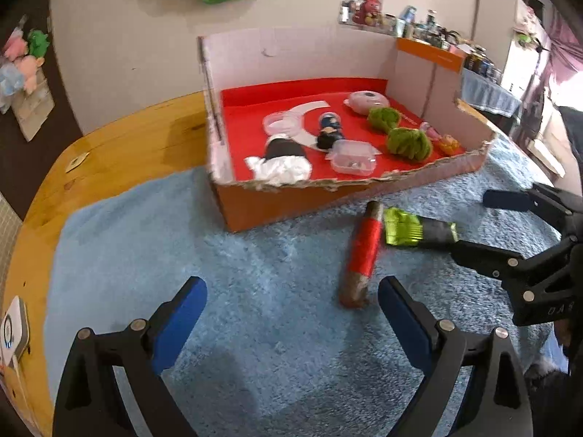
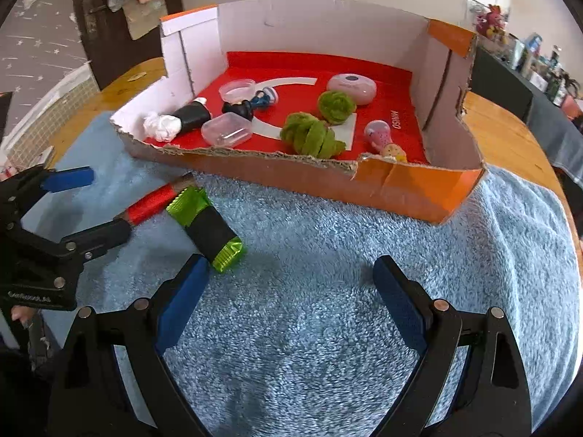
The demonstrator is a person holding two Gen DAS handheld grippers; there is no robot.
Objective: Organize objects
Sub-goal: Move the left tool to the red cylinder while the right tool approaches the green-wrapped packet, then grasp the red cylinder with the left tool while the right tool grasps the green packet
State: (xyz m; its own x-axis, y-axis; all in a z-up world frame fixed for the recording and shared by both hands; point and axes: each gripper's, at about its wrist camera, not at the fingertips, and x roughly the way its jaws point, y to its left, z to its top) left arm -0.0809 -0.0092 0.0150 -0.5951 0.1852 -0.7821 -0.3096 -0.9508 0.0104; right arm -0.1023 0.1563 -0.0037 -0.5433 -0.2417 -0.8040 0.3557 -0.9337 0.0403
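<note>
While your grippers gape wide and empty: fluffy blue towel (image 2: 328, 255), torn cardboard box (image 2: 400, 185).
Red thread spool (image 1: 362, 247) cylindrical; foil-wrapped bar (image 2: 209, 231) crinkled, beside it.

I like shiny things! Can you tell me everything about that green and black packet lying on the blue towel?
The packet is a small flat wrapper, black in the middle with shiny, crinkled lime-green foil at both ends. It looks sealed. It lies flat on the fluffy blue towel, outside the cardboard box, with one green end beside the red spool; whether they touch is unclear. No fingers hold it.
</note>
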